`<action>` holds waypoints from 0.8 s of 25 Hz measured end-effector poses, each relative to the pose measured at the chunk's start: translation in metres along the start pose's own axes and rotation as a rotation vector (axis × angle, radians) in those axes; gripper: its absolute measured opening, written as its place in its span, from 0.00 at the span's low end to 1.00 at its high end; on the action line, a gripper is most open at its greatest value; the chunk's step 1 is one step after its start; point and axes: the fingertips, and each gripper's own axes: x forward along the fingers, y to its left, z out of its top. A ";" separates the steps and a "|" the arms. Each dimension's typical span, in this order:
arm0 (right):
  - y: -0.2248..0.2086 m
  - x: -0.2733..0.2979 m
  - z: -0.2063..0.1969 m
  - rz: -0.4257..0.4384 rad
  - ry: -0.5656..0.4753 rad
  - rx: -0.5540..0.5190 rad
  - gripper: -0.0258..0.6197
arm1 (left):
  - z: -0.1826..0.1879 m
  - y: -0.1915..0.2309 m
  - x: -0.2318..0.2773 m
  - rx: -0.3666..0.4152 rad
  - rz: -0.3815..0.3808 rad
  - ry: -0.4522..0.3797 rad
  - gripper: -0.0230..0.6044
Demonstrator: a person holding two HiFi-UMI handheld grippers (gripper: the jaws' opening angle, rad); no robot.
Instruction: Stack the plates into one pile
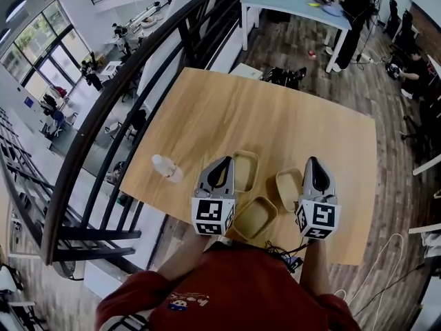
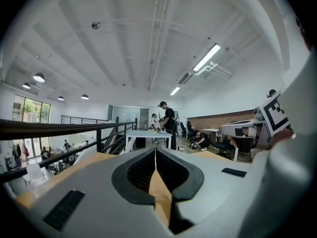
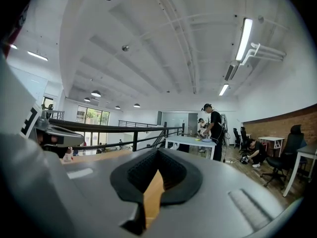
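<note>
Hovering over the tabletop (image 1: 275, 116), the left gripper (image 1: 224, 164) and right gripper (image 1: 312, 163) both have their jaws closed on nothing. The three plates lie unstacked between them: the far plate (image 1: 246, 169) just beside the left gripper, the right plate (image 1: 288, 188) just beside the right, and the near plate (image 1: 255, 217) closest to the person.

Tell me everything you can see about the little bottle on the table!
The bottle is small and pale, and looks like clear or whitish plastic. It lies on its side, slanted, on the wooden table near the table's left edge. It sits alone, to the left of the three yellowish plates, and touches none of them. Only the tabletop touches it. Its cap and any label are too small to make out.
</note>
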 end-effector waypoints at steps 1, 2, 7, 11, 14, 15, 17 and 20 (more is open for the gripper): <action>0.003 -0.001 -0.007 0.009 0.019 0.002 0.06 | -0.008 -0.001 -0.003 -0.020 0.005 0.020 0.05; 0.006 -0.003 -0.014 0.018 0.039 0.002 0.06 | -0.016 -0.002 -0.007 -0.038 0.011 0.040 0.05; 0.015 -0.005 -0.049 0.044 0.125 0.004 0.06 | -0.056 -0.008 -0.019 -0.096 0.029 0.126 0.05; 0.021 -0.011 -0.076 0.069 0.198 0.011 0.06 | -0.087 -0.009 -0.034 -0.146 0.044 0.206 0.05; 0.026 -0.015 -0.093 0.090 0.251 0.022 0.06 | -0.105 -0.007 -0.041 -0.190 0.058 0.255 0.05; 0.027 -0.015 -0.098 0.097 0.266 0.028 0.06 | -0.110 -0.006 -0.042 -0.205 0.063 0.268 0.05; 0.031 -0.016 -0.108 0.113 0.296 0.034 0.06 | -0.118 -0.003 -0.045 -0.241 0.078 0.294 0.05; 0.040 -0.018 -0.126 0.153 0.356 0.030 0.06 | -0.136 0.002 -0.053 -0.337 0.118 0.354 0.05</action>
